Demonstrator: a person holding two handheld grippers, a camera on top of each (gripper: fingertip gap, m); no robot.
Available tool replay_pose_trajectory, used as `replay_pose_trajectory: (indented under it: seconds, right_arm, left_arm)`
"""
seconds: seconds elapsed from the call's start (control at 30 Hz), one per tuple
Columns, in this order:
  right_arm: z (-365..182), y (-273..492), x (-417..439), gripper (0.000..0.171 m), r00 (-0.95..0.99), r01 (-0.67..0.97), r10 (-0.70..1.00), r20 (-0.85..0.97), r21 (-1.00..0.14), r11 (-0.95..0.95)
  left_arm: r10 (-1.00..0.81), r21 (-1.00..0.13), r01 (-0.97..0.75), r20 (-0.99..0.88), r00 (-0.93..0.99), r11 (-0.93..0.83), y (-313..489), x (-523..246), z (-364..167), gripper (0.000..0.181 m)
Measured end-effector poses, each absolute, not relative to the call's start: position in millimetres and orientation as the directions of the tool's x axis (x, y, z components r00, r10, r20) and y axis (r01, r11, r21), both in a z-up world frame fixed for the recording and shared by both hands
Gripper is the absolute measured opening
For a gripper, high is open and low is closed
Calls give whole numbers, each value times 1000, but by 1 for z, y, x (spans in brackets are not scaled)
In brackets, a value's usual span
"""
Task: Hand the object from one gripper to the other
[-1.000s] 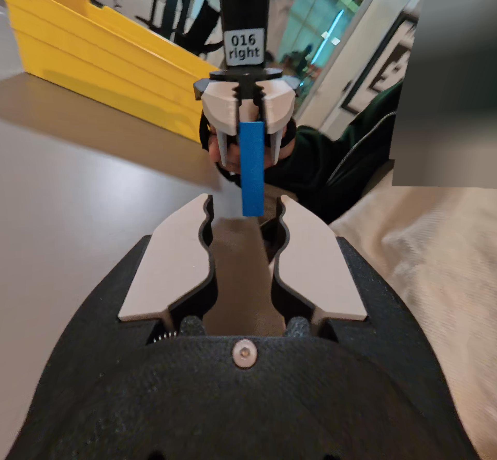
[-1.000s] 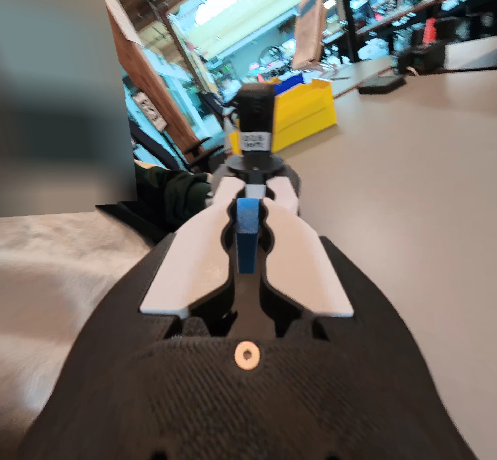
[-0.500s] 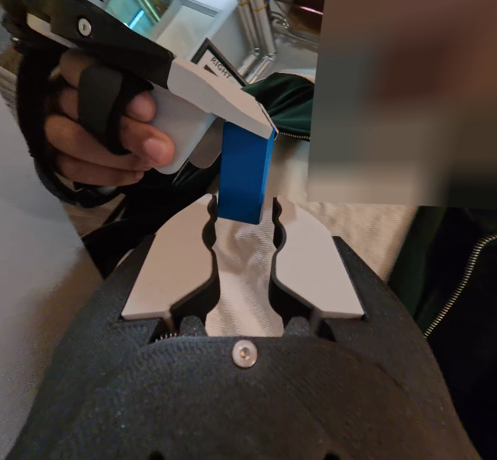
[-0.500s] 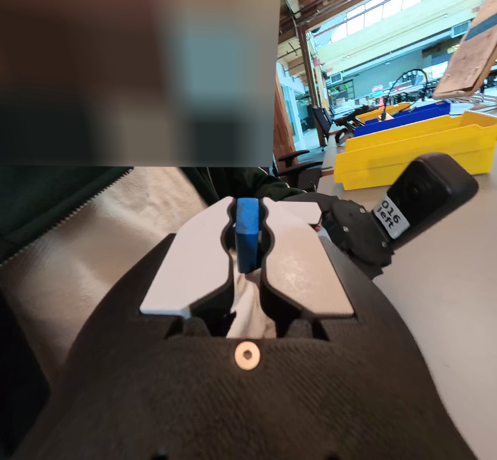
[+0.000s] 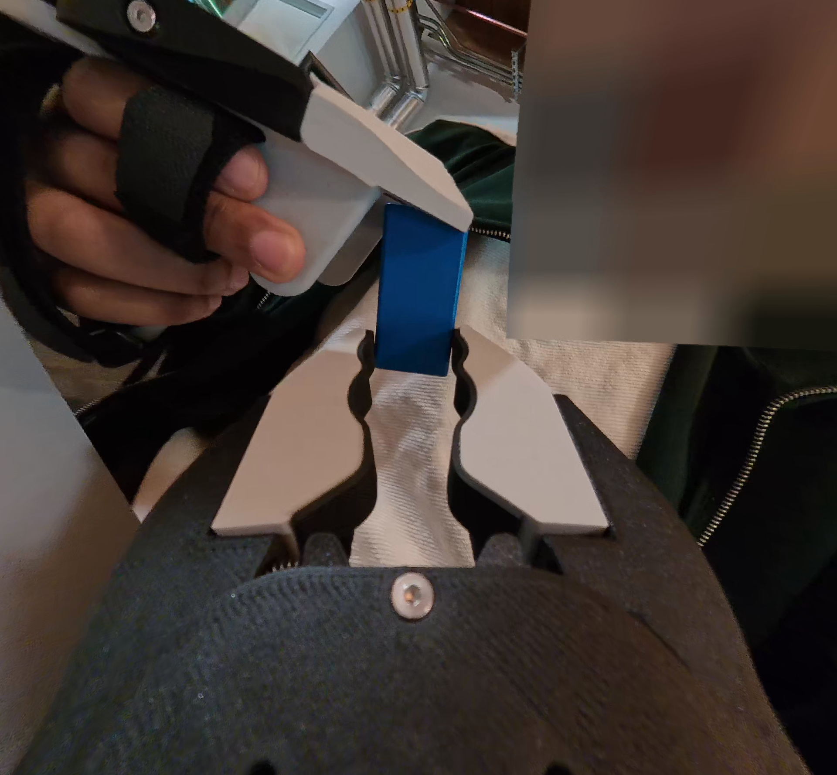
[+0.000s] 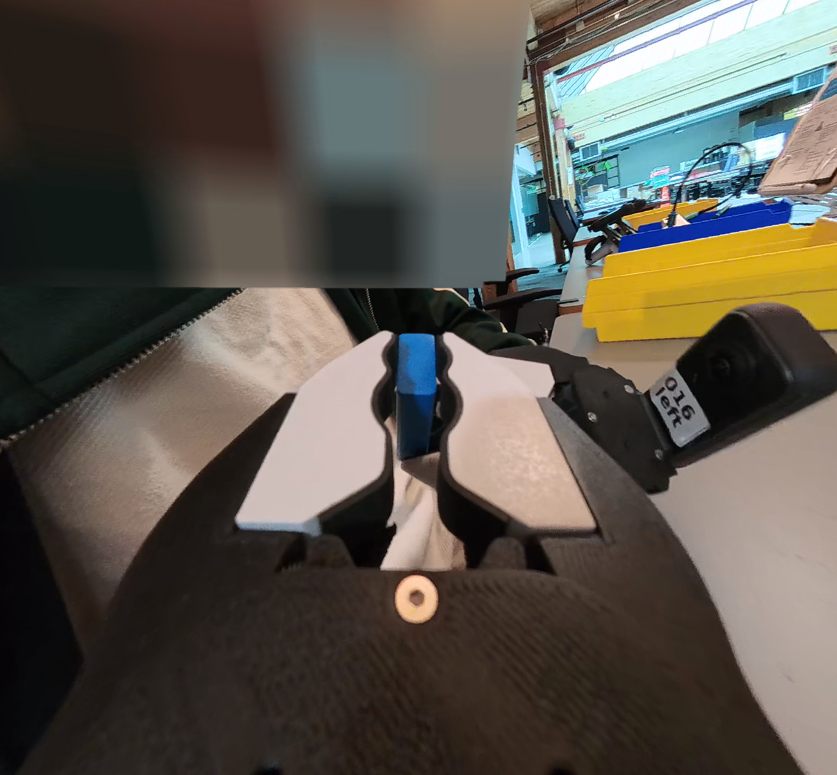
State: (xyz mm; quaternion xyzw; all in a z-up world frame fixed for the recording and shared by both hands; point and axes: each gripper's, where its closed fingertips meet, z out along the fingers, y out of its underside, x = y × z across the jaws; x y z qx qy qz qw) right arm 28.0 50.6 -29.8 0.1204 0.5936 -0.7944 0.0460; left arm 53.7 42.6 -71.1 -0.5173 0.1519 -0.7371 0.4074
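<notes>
A blue rectangular block stands upright between both grippers. In the left wrist view my left gripper has its fingertips pressed on both sides of the block's lower end. My right gripper, held by a hand, comes in from the upper left and is shut on the block's upper end. In the right wrist view the block sits clamped between the fingers of my right gripper. The left gripper's black body shows just to the right; its fingertips are hidden.
A person's white shirt and dark green zip jacket lie close behind the grippers. The grey table runs to the right, with yellow bins and a blue bin at its far side. Some 5 cm of space lies between my two pairs of fingers.
My left gripper's fingers have closed in and now touch both sides of the block's lower end. Both grippers have swung toward the person's torso. The right gripper still holds the block.
</notes>
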Motion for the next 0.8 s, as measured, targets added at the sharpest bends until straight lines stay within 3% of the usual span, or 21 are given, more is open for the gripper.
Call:
replay_pose_trajectory:
  seconds: [0.03,0.23,0.4,0.63,0.8]
  right_arm:
    - [-29,53,24,18,-962,221,88,-258,-927,-303]
    - [-34,96,-29,79,-832,175,409,-375,-877,-448]
    - [-44,132,-53,81,-679,86,628,-379,-891,-446]
    - [-60,100,-47,70,-700,86,674,-234,-965,-246]
    - [-57,89,-37,36,-733,41,665,-141,-986,-164]
  left_arm:
    - [-769,-658,455,631,-101,-600,45,52,-71,32]
    - [-782,-765,550,552,290,-335,72,13,-69,31]
    - [-535,-910,406,385,752,-86,95,-37,-83,31]
    - [-459,-943,329,316,830,-54,102,-34,-87,31]
    - [-486,-946,319,305,819,-57,102,-22,-88,31]
